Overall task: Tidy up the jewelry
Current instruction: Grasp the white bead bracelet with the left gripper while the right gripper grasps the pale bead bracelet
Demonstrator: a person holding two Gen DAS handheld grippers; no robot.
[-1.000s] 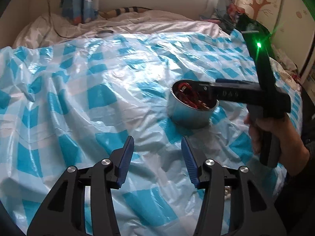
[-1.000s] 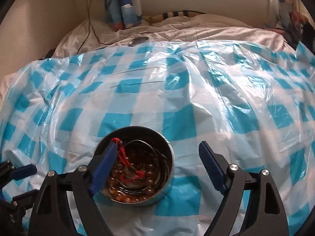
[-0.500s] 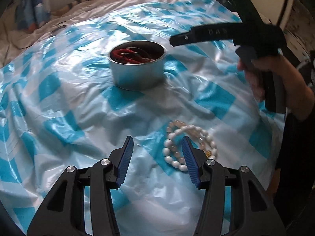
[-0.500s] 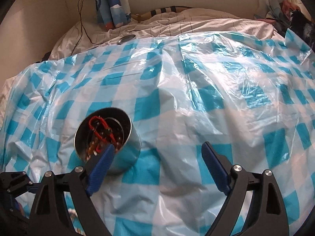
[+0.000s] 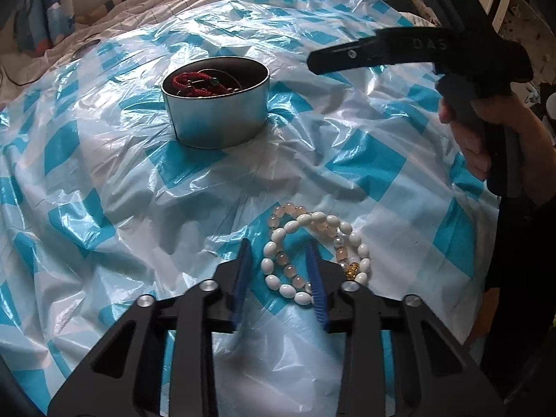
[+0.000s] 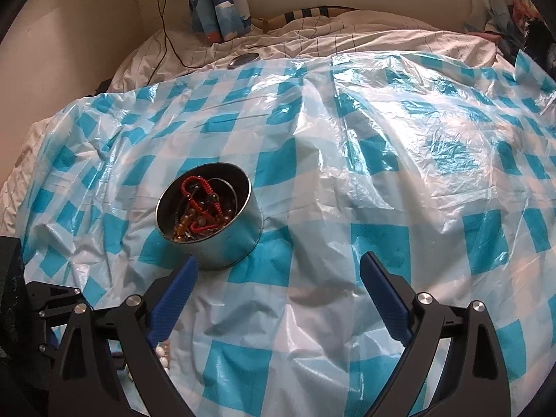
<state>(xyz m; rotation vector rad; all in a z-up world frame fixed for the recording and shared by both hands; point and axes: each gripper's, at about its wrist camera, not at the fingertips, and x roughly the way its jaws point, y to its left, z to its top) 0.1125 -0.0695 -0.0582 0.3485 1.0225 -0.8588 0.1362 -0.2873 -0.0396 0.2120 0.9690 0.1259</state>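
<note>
**Tin part filled, two bracelets left**

On the left, the tin [image 5: 215, 104] stood on the checked plastic sheet [image 5: 104, 180] over the bed, already holding red cord and beads. Your left claw [image 5: 279, 274] sat released, its jaws straddling part of the white bracelet [image 5: 278, 281], which lay tangled with the pink bracelet [image 5: 295, 213]. Further right, your right claw [image 6: 278, 295] hung released and empty near the tin.

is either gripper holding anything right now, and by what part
Nothing is held. The left gripper is open, its fingers either side of the near part of the bead bracelets. The right gripper is open and empty.
</note>
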